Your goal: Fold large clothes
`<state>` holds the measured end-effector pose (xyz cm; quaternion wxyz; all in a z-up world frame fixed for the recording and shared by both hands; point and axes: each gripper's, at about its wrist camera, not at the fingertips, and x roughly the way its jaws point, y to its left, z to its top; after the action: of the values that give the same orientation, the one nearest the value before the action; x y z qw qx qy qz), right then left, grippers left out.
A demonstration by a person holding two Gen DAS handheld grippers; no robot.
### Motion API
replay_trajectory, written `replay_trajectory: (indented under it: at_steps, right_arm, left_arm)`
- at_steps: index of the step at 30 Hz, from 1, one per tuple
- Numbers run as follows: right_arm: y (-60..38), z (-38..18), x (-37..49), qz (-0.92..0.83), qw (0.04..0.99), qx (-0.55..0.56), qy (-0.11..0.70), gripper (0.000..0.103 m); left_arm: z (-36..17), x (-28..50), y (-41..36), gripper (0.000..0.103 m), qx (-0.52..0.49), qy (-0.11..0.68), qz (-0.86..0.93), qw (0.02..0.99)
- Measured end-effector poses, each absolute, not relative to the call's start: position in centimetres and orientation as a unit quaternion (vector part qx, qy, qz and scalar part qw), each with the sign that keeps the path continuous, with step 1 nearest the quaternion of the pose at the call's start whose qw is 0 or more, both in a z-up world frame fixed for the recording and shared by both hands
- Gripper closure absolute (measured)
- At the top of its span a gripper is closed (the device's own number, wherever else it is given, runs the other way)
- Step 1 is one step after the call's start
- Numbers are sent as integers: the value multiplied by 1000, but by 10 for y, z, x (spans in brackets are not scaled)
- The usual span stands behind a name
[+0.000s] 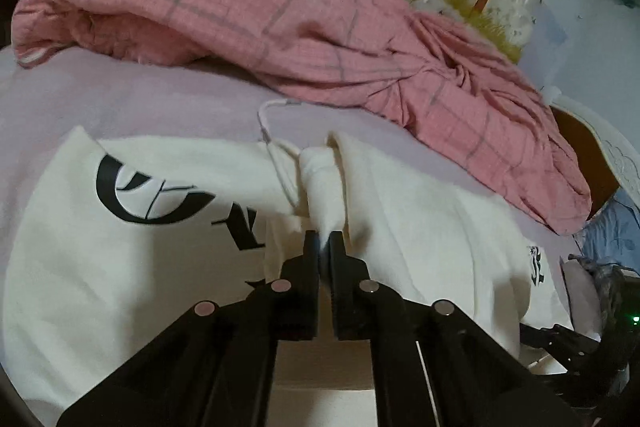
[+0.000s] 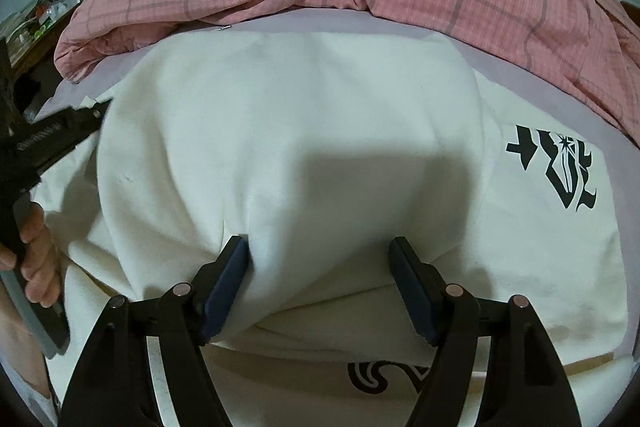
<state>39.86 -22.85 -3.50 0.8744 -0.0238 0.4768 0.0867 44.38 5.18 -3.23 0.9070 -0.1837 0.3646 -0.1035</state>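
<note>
**White garment on bed, left claw clamped on fold, right claw spread**

The white garment (image 1: 120, 267) lies spread over the lilac bed sheet (image 1: 140, 99), black printed lettering (image 1: 148, 191) showing at 9 o'clock in the left wrist view. The left gripper (image 1: 324, 241) is clenched on a narrow raised fold of that garment, which stands up from the pinched tips toward 12 o'clock. A white drawstring (image 1: 266, 119) trails from the fold onto the sheet.

The right gripper (image 2: 318, 247) stands spread, a bulge of white cloth between the pads; whether they press it cannot be told. A black emblem (image 2: 554, 171) sits at 3 o'clock in the right wrist view.

A pink checked quilt (image 1: 280, 19) is heaped across 12 o'clock (well behind the garment). A hand (image 2: 34, 251) holds the left tool at 9 o'clock.

No containers are visible.
</note>
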Motion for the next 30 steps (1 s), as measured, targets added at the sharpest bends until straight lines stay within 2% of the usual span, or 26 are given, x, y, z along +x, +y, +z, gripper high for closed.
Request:
replay_trajectory:
  at_steps: [1, 3, 4, 5, 9, 11, 15, 21, 22, 23, 27, 28, 30]
  right_arm:
    - [-228, -35, 399, 87, 874, -23, 478, 29]
    - [-230, -36, 399, 89, 874, -20, 478, 29]
    - [-230, -36, 399, 90, 874, -19, 477, 29]
    - [-230, -37, 399, 90, 875, -17, 476, 29]
    - [-231, -37, 401, 96, 875, -17, 474, 29]
    - [-233, -38, 402, 104, 874, -13, 475, 29]
    - [-231, -37, 404, 106, 874, -13, 475, 29]
    - [-230, -38, 404, 102, 875, -16, 474, 29]
    - [-231, -38, 404, 102, 875, -16, 473, 29]
    - [-231, -38, 404, 102, 875, -16, 473, 29]
    - [-232, -39, 404, 105, 876, -18, 471, 29]
    - [-232, -39, 404, 105, 876, -18, 471, 29]
    - [-233, -39, 404, 101, 875, -19, 472, 29]
  left_arm:
    - [-32, 444, 54, 92, -187, 363, -110, 906]
    - [-26, 443, 62, 72, -194, 347, -103, 912]
    - [-23, 445, 66, 56, -198, 334, -97, 916]
    - [-16, 452, 66, 53, -191, 330, -98, 919]
    - [-1, 497, 49, 53, -105, 374, -78, 918]
    - [-7, 511, 52, 53, -121, 389, -71, 911]
    - [-29, 519, 60, 58, -192, 403, -145, 883]
    - [-22, 512, 39, 58, -144, 396, -161, 892]
    - [-23, 512, 35, 63, -130, 397, -150, 896]
    - [-24, 512, 33, 91, -115, 397, -131, 901]
    - [-10, 494, 58, 94, -175, 348, -96, 916]
    - [-5, 488, 64, 99, -185, 340, -94, 917]
    - [4, 478, 75, 103, -139, 314, 3, 939]
